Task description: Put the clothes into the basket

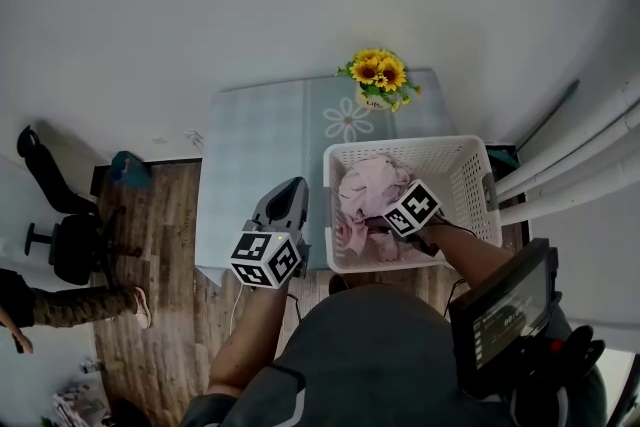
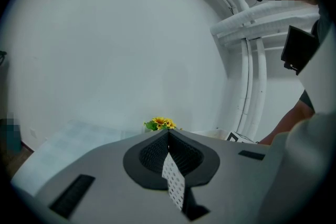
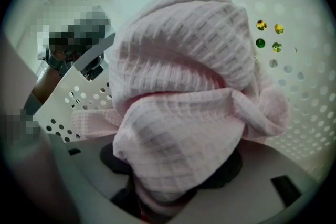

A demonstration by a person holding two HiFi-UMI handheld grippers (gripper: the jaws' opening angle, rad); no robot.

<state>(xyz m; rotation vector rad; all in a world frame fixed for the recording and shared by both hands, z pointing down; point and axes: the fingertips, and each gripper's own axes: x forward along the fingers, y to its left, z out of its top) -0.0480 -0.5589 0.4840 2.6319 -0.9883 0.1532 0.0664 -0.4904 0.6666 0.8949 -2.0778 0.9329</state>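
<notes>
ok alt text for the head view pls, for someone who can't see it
Seen from above, a person's right hand-held gripper holds a pink cloth inside a white basket. The left hand-held gripper hangs left of the basket, over a pale table with sunflowers at its far edge.

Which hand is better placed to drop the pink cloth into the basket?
Right. The right tool grips the pink cloth inside the white basket, so it only needs to open. The left tool is shut and empty, outside the basket.

No legible text; vase (image 1: 375,101) print perhaps lettering.
</notes>
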